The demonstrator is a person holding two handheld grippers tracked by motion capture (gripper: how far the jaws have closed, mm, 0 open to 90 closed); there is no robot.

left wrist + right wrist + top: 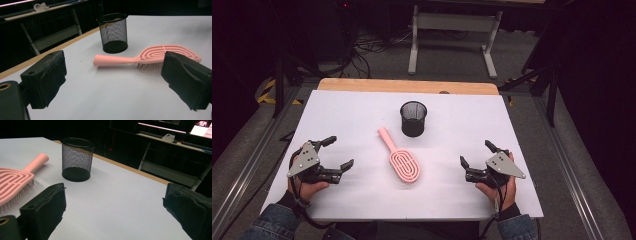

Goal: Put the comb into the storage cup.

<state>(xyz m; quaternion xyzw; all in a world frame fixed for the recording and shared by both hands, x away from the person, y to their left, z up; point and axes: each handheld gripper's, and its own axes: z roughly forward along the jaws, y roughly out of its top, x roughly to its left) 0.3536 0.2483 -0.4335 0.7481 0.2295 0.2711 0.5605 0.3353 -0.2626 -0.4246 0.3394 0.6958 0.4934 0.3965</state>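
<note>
High view: my left gripper (339, 151) and right gripper (476, 153) rest on the table (362, 110) — jaws wide apart, holding nothing.
Brush (399, 157): lying flat between them, bristles seemingly down.
Cup (413, 118): upright — just beyond the brush handle.

On the table (362, 107), the hairbrush (401, 163) lies between my left gripper (338, 152) and my right gripper (476, 154), its handle pointing away towards the mesh cup (413, 118), which stands just behind it.
</note>
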